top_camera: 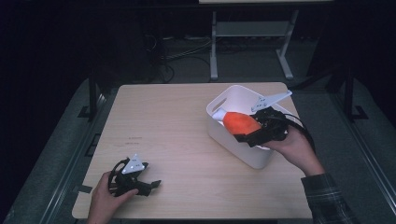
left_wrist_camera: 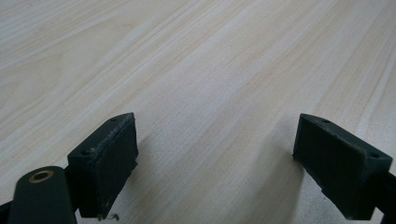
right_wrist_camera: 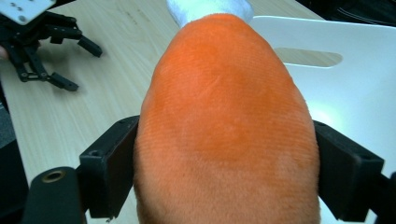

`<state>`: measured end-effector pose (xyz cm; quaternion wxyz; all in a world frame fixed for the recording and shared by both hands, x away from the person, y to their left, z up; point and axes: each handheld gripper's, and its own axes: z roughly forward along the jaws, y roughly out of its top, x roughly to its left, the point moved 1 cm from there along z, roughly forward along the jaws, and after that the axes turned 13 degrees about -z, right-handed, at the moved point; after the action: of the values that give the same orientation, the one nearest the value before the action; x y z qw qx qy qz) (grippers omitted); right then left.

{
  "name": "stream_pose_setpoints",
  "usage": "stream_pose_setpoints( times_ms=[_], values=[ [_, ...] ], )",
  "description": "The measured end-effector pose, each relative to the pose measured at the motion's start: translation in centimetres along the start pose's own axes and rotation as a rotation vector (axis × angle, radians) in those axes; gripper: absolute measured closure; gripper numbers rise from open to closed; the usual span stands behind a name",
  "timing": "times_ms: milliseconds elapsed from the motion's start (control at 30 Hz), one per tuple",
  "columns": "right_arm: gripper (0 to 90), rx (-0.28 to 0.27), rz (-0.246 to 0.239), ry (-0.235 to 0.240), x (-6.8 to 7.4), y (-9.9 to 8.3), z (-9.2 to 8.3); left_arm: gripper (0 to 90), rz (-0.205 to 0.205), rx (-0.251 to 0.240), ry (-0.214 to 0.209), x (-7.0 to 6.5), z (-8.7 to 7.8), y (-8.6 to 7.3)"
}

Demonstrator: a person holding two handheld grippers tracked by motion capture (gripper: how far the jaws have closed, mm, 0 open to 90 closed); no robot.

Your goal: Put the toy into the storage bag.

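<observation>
The right gripper [top_camera: 250, 133] clamped an orange plush toy [top_camera: 240, 122] between its two black jaws, the pads pressing its flanks as its white tip [right_wrist_camera: 210, 9] pointed away, above the white plastic bin [top_camera: 224, 133] at the wooden table's [top_camera: 177, 121] right side. Near the table's front left corner, the left gripper [top_camera: 149, 185] rested with jaws spread wide over bare wood, grasping nothing

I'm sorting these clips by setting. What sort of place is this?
Probably a lab or workshop set up for recording, not a home: a bare wooden table in a dark room, loose cables on the floor behind it, and a metal-framed bench beyond.
</observation>
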<state>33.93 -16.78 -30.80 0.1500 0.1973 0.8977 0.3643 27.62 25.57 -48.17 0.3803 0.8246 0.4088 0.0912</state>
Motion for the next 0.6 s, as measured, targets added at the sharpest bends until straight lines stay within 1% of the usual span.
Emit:
stream_pose_setpoints(
  times_ms=[167,233,600],
  values=[
    [16.7,0.01,0.006,-0.014,-0.8,-0.1,0.2,12.9,-0.001,-0.001,0.0,0.0,0.0,0.0],
    [16.7,0.02,0.006,-0.024,-1.0,-0.1,0.4,12.9,-0.002,-0.002,0.0,0.0,0.0,0.0],
    [16.7,0.062,0.023,-0.049,-2.3,-0.4,1.5,12.9,0.0,-0.001,0.0,0.0,0.0,0.0]
  ],
)
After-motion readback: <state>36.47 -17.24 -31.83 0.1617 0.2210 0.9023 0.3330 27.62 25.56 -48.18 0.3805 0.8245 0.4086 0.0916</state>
